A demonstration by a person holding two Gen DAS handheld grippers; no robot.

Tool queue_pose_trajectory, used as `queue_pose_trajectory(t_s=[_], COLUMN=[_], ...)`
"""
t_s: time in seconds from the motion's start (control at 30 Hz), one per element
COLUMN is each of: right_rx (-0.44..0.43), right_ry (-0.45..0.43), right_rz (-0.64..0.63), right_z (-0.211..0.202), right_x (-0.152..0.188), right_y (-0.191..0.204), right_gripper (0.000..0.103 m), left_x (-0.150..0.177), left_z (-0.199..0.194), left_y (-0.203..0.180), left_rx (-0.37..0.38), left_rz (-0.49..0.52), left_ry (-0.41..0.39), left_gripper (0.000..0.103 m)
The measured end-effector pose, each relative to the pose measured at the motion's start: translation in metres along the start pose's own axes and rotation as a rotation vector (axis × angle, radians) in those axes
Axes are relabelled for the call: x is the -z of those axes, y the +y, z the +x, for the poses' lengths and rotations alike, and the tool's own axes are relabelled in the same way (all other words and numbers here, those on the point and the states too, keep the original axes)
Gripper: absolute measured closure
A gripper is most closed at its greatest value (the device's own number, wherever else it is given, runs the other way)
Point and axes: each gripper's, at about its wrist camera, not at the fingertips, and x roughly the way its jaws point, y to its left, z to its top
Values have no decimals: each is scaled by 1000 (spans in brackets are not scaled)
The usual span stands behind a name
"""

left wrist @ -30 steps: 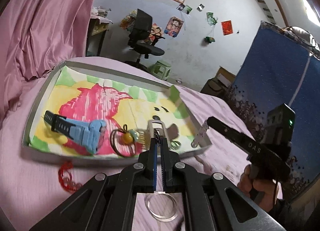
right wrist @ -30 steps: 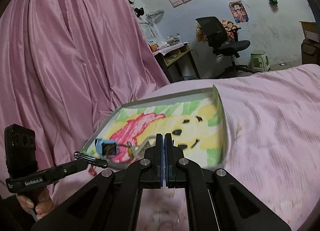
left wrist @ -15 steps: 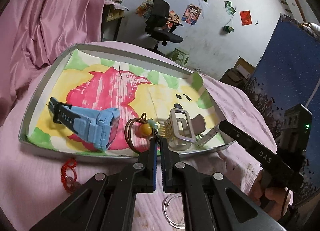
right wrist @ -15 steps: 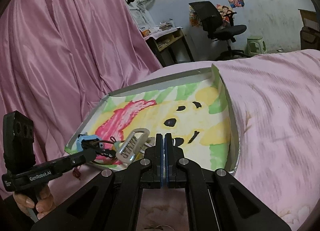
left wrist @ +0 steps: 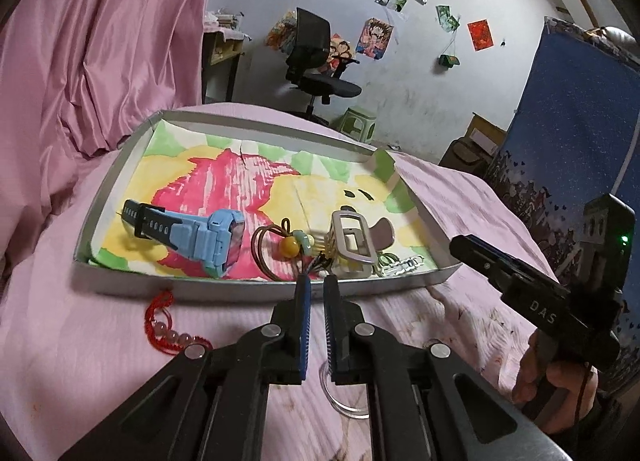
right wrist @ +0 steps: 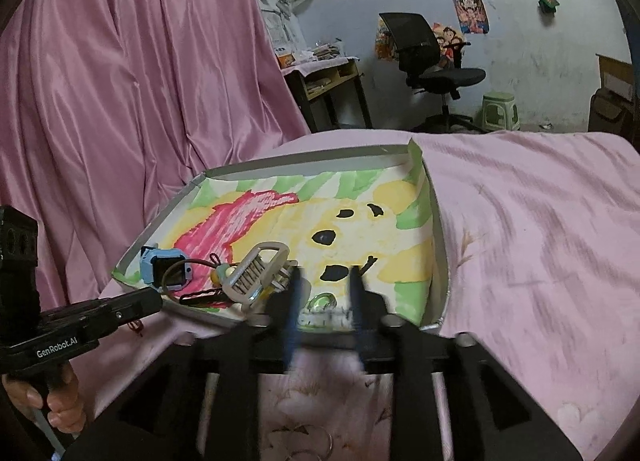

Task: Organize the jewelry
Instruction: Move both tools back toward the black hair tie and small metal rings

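Observation:
A grey tray (left wrist: pixel 256 129) lined with a coloured drawing lies on the pink bed. It holds a blue watch (left wrist: pixel 200 237), a brown cord bracelet (left wrist: pixel 290 247) with a yellow bead, a silver hair claw (left wrist: pixel 352 237), a green ring (left wrist: pixel 385 259) and a silver chain (left wrist: pixel 400 266). My left gripper (left wrist: pixel 315 289) sits at the tray's near wall, its jaws opening a narrow gap, with the cord's dark tassel just ahead of the tips. My right gripper (right wrist: pixel 325 293) is blurred and its jaws are opening over the chain (right wrist: pixel 320 317) without pressing on it.
A red cord bracelet with pink beads (left wrist: pixel 168 325) and a clear bangle (left wrist: pixel 344 393) lie on the bedsheet in front of the tray. A pink curtain (left wrist: pixel 100 41) hangs at the left and a blue panel (left wrist: pixel 580 121) stands at the right. An office chair (right wrist: pixel 432 57) is far behind.
Both pairs of jaws have parted. The silver chain has left the right gripper and lies in the tray's near right corner. The cord's tassel is free of the left fingers.

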Motion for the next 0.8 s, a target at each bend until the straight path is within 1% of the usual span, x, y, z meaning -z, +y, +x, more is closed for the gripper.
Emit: queue_pose_trajectory(t_s=[0.07, 0.13, 0.2, 0.23, 0.27, 0.3, 0.4, 0.43, 0.5, 0.6, 0.67, 0.73, 0.8], right_rx=[14, 22, 35, 38, 42, 47, 51, 52, 52, 56, 58, 62, 69], right_ry=[-10, -29, -58, -76, -91, -114, -153, -160, -183, -206, -222, -228, -230], right_rz=[-21, -35, -51, -57, -62, -71, -78, -79, -85, -100, -108, -110, -114], right_z=[-8, -19, -31, -38, -43, -52, -70, -73, -83, -93, -102, -108, -113], right_x=[2, 5, 8, 10, 12, 14, 18, 19, 21, 26, 32, 36, 40], right_y=[2, 3, 6, 7, 7, 9, 13, 14, 18, 23, 26, 26, 27], right_gripper=[74, 74, 71, 65, 60, 58, 56, 53, 50, 42, 33, 28, 23], left_x=[3, 7, 10, 12, 13, 16, 22, 25, 29, 35, 41, 47, 51], left_z=[-5, -11, -18, -21, -26, -31, -42, -47, -54, -65, -71, -76, -80], left_y=[-2, -3, -4, -5, -5, -5, -6, -7, -9, -13, -14, -16, -18], left_rx=[3, 5, 9, 9, 9, 8, 3, -2, -15, -30, -36, -43, -54], left_rz=[2, 2, -4, -8, -12, -16, -13, -5, 11, 35, 41, 47, 59], left_ry=[-12, -26, -47, -60, -76, -94, -126, -140, -160, -187, -199, -210, -219], left_gripper=[94, 89, 73, 68, 61, 57, 50, 48, 37, 28, 23, 18, 10])
